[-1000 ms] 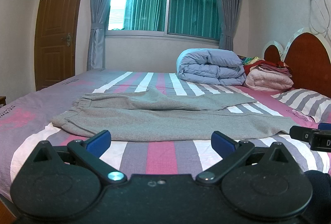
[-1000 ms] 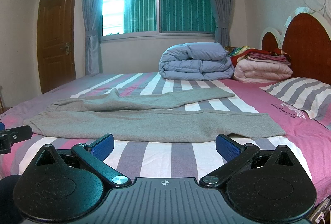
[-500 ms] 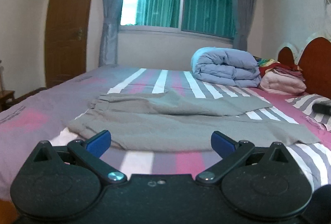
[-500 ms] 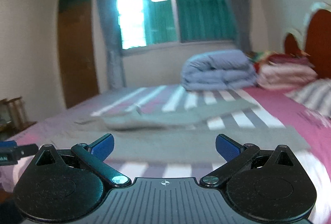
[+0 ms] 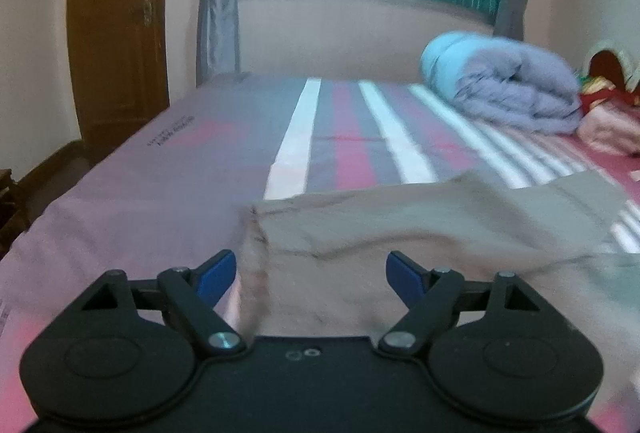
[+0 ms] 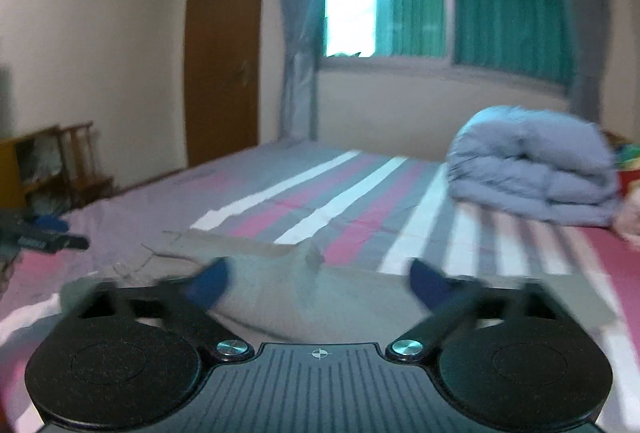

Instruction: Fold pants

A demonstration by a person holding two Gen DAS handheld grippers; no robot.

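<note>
Grey pants lie flat on the striped bed, waistband to the left, legs running right. My left gripper is open, close over the waistband end, its blue pads either side of the cloth edge. The pants also show in the right wrist view, blurred. My right gripper is open just above the waist part of the pants. The left gripper shows at the left edge of the right wrist view.
A folded blue-grey duvet sits at the far right of the bed, with folded pink bedding beside it. A wooden door and a window with curtains stand behind. A wooden rack stands by the left wall.
Both grippers have swung left and moved in close to the waistband end of the pants. Both stay open. The pants have not moved.
</note>
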